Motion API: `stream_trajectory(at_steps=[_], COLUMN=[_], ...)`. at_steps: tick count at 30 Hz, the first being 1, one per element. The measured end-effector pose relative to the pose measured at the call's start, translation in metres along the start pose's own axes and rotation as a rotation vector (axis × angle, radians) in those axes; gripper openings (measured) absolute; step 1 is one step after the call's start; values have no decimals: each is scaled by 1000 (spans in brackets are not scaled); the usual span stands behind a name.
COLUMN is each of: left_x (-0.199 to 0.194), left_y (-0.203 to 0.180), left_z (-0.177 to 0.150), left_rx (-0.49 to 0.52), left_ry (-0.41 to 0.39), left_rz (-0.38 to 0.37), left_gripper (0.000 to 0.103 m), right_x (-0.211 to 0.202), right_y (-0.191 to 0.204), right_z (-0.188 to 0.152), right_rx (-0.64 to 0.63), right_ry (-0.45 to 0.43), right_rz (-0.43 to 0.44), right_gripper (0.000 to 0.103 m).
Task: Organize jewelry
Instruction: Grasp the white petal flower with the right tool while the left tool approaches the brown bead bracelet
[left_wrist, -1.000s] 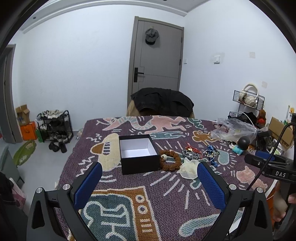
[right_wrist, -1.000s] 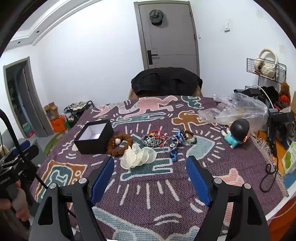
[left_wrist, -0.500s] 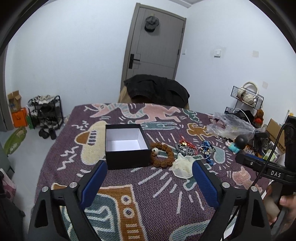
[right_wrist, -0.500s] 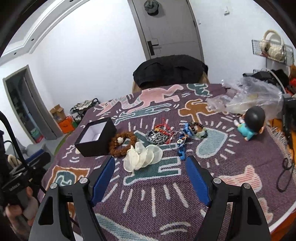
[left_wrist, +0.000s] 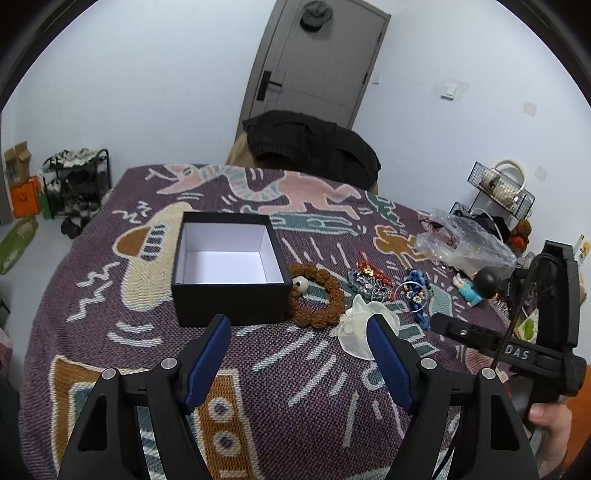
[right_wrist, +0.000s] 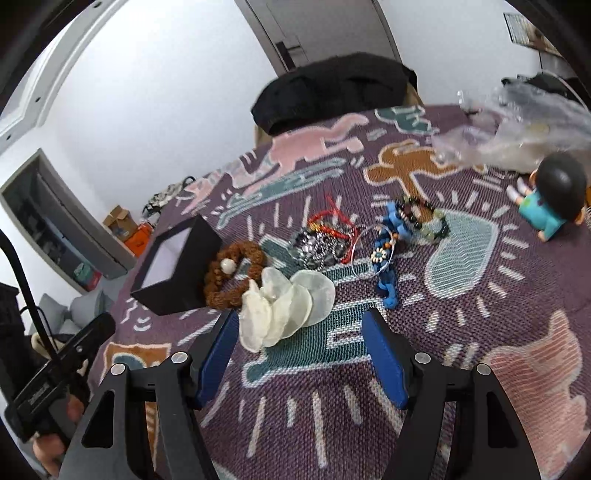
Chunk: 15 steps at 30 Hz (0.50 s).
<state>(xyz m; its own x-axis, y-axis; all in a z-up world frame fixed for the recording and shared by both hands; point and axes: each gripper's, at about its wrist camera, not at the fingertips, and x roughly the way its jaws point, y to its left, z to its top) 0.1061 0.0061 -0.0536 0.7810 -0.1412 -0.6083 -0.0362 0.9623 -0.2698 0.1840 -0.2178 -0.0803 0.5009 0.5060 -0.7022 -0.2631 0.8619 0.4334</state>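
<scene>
The right claw (right_wrist: 297, 334) hangs wide open and empty, its blue rubber pads (right_wrist: 384, 360) spread just short of the shell piece (right_wrist: 286, 304) — a fan of thin, pale, translucent discs, stiff and probably brittle, so a gentle pinch across the stack seems called for. The left claw (left_wrist: 299, 341) is likewise agape with nothing in it, aimed at the near wall of the black box (left_wrist: 229, 269), presumably ready to steady it. That box, square, matte cardboard with a white lining, sits lidless toward the left side of the table and is bare inside, so nothing looks sorted yet. Touching its right wall lies the brown bead bracelet (right_wrist: 231, 273), knobbly and rough, with one smooth white bead. Beyond, toward the middle of the table, the remaining jewelry is heaped close together — a tangle of glinting silver chain (right_wrist: 319, 245), red cord (right_wrist: 332, 221), a thin wire hoop, a blue knotted piece (right_wrist: 388, 266) and dark glossy beads. The woven, patterned cloth (right_wrist: 480, 288) under it all is coarse enough to snag fine links.
</scene>
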Motion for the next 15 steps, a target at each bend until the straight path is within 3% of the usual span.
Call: stream_trajectory(at_steps=[13,14,15], left_x=[34,36,39], left_y=[9,10,11], left_z=[4,5,5], left_rx=[-51,-55,-61], left_ry=[60,65,71], left_rz=[37,38,38], left_gripper=[77,76,76], right_x=[67,70,70], right_y=[22,23,25], right_z=[3,3,2], right_rx=[-60,-70,-85], right_ry=[118,114,100], right_rz=[-31,-42,-58], right_gripper=[70,68,50])
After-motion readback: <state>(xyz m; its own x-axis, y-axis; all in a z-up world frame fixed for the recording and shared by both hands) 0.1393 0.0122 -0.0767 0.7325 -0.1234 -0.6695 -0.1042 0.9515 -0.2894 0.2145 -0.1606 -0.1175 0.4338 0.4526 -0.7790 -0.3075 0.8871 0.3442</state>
